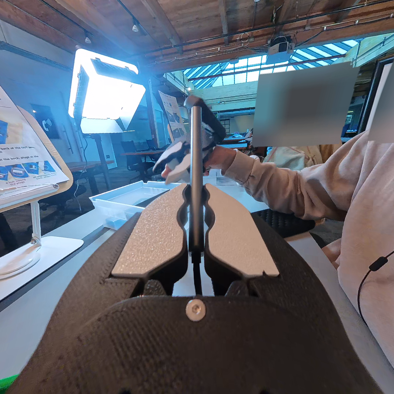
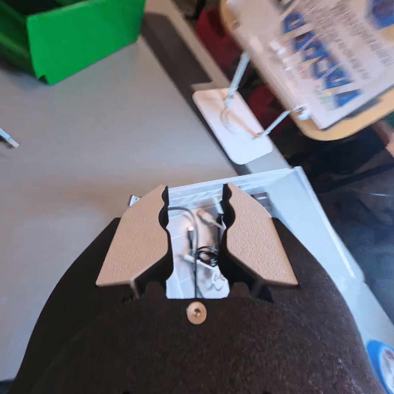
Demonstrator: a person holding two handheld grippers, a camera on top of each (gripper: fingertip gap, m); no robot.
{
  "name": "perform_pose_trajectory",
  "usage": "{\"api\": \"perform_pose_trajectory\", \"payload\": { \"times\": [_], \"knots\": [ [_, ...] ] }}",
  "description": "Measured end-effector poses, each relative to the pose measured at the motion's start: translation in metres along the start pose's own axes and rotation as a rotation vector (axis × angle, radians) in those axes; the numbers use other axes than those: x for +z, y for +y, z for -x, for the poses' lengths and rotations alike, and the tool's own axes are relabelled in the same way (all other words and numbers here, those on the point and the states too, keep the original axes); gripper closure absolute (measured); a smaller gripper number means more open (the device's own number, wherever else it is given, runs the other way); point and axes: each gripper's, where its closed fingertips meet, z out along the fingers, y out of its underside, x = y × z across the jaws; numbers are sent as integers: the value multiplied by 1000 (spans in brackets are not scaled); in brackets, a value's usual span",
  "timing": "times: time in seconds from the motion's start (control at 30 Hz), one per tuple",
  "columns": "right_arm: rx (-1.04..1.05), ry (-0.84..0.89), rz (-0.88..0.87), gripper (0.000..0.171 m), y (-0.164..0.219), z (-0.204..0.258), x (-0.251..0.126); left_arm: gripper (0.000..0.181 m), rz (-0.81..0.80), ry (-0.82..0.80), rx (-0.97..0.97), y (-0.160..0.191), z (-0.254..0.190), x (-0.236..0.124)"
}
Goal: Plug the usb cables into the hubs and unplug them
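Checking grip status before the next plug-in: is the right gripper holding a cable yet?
No. The right gripper is open and empty, hovering over the cables lying in the clear tray.

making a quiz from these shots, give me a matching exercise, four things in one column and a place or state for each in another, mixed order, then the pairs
Things:
1. left gripper
2. right gripper
3. green box
4. cables

Places or states:
A. loose in the clear tray
B. open, above the tray
C. shut on the grey hub
D. far corner of the table

Pairs: 1-C, 2-B, 3-D, 4-A
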Motion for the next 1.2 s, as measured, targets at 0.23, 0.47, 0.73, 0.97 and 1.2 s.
{"api": "perform_pose_trajectory", "payload": {
  "times": [0.23, 0.47, 0.73, 0.97, 1.2],
  "knots": [
    [-84, -199, 171, 117, 31, 57, 39, 171, 20, 10, 15, 4, -3, 0],
    [95, -113, 266, 125, 59, 27, 29, 171, 28, 24, 15, 5, -5, 0],
    [117, -340, 311, 125, 91, 32, 49, 171, 48, 37, 14, 10, -8, 3],
    [245, -732, 349, 137, 87, 52, 55, 171, 60, 46, -1, 15, -8, 4],
    [218, -862, 353, 167, 80, 45, 44, 171, 55, 48, 8, 12, -7, 1]
  ]
}}
